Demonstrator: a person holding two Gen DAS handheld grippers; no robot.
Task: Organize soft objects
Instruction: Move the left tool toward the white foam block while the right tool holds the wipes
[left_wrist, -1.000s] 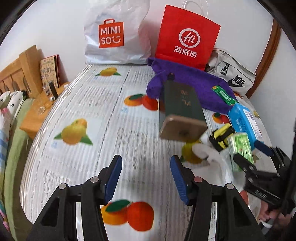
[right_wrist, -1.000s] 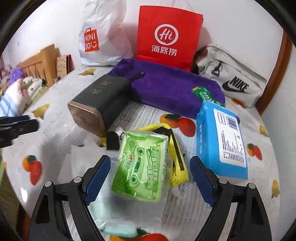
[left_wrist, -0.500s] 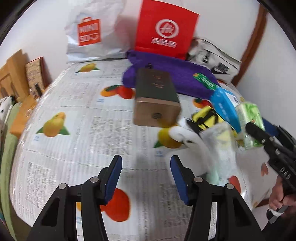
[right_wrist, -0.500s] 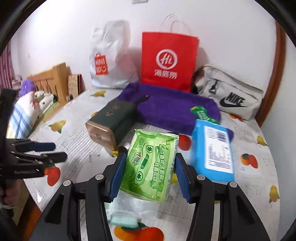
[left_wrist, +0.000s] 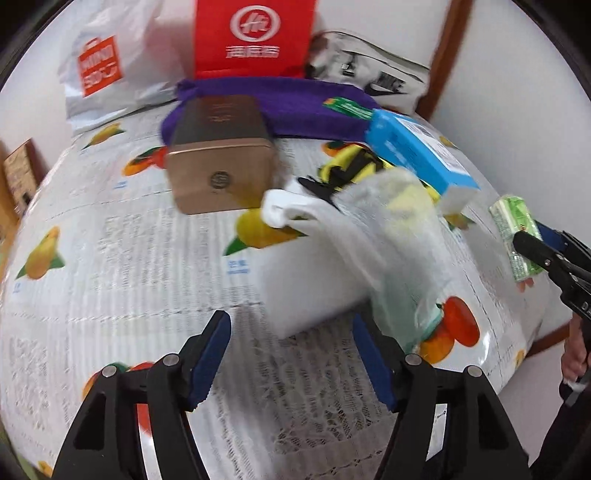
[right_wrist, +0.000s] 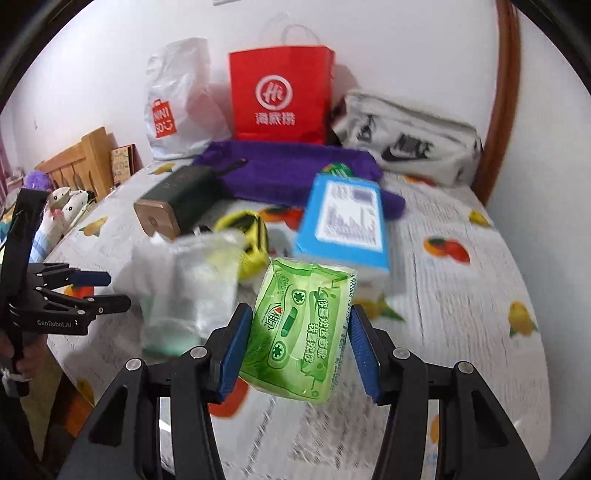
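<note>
My right gripper (right_wrist: 301, 345) is shut on a green tissue pack (right_wrist: 301, 332) and holds it above the table; the pack also shows at the right of the left wrist view (left_wrist: 515, 236). My left gripper (left_wrist: 290, 356) is open and empty, low over the fruit-print tablecloth (left_wrist: 129, 266). A clear plastic bag (left_wrist: 391, 236) with white handles lies just ahead of it, also seen in the right wrist view (right_wrist: 192, 280). A blue tissue pack (right_wrist: 343, 221), a yellow-black item (right_wrist: 247, 236) and a purple towel (right_wrist: 288, 173) lie behind.
A dark green box with a bronze end (left_wrist: 218, 155) lies mid-table. A red paper bag (right_wrist: 280, 96), a white Miniso bag (right_wrist: 173, 107) and a Nike pouch (right_wrist: 410, 144) stand along the back wall. A wooden rack (right_wrist: 77, 162) is at the left.
My right gripper has shut on the green tissue pack and lifted it off the plastic bag. My left gripper has moved right and closer to the plastic bag.
</note>
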